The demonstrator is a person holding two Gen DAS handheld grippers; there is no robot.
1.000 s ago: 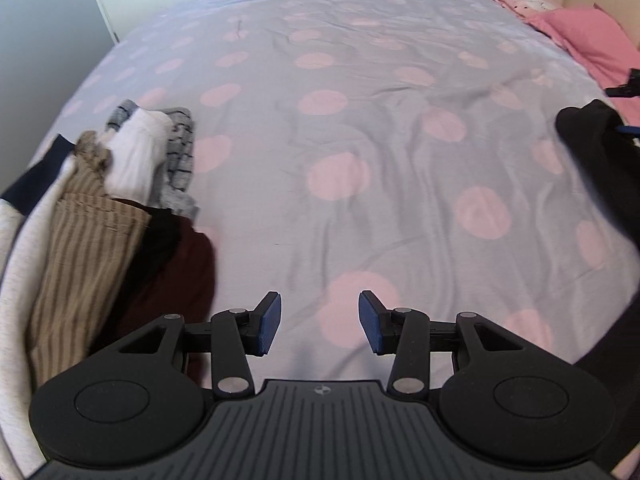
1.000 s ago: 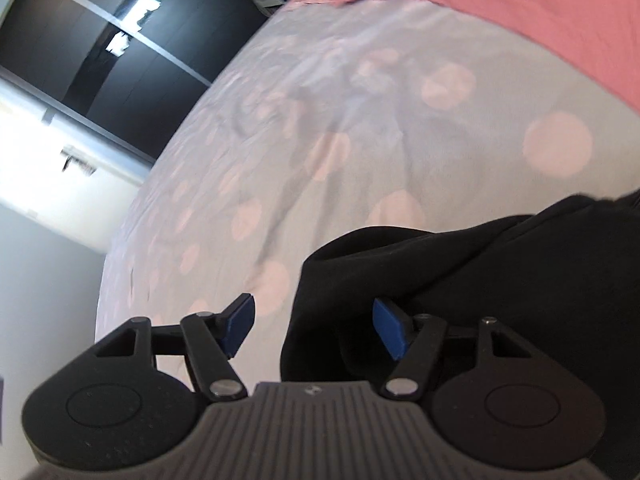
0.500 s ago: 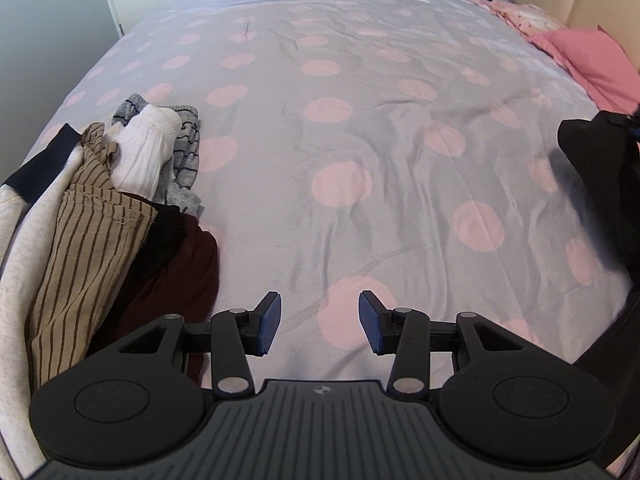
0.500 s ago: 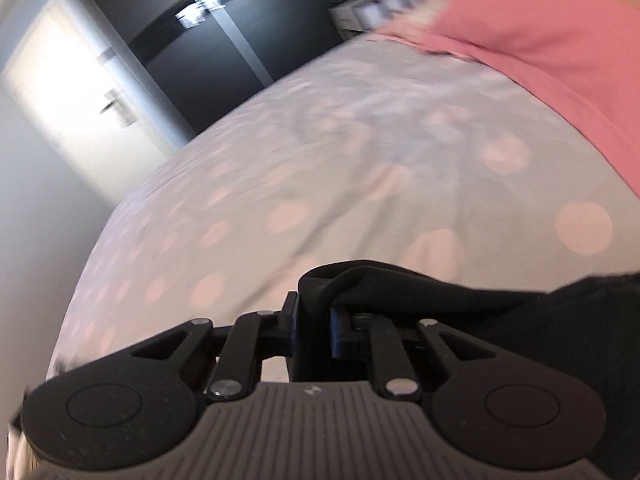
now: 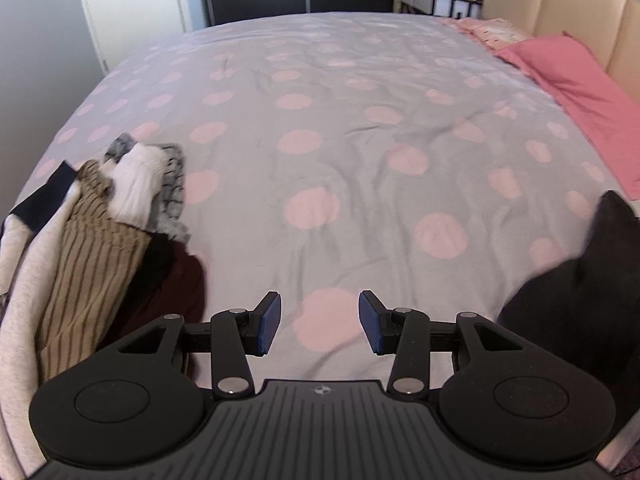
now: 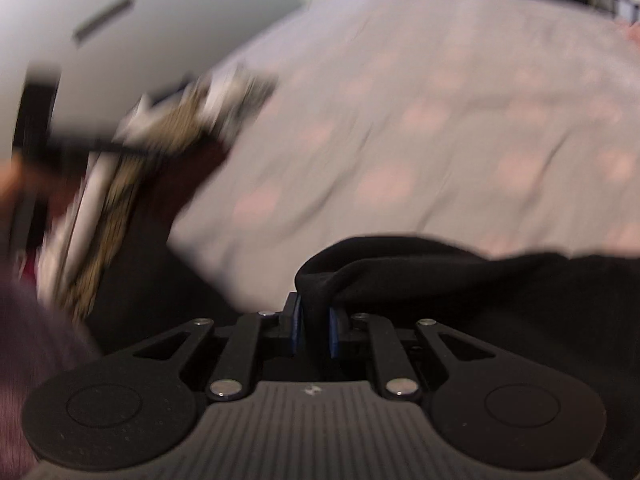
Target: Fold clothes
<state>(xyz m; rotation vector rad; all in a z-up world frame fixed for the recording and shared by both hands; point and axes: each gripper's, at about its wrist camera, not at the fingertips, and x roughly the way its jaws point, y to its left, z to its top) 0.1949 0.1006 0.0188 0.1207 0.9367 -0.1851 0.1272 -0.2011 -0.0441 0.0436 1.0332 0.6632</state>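
Black soft fabric, a dark garment, is bunched between the blue pads of your right gripper, whose jaws are clenched tight on one narrow pinch of it. In the left wrist view the same black garment hangs at the right edge, near the front of the grey bedspread with pink dots. Your left gripper is released, jaws wide apart, hovering over bare spread and gripping nothing.

Watch that single pinch: the right wrist view is badly smeared, which I read as a fast swing, and a quick pull on such a small bite could let the cloth slip out or drop in a heap rather than flat.

To your left sits the jumbled pile of unfolded clothes, tan ribbed knit, white and maroon pieces. If the black garment sweeps too far left, it could drag into that pile and tangle. Bring the free gripper to a second corner before spreading.
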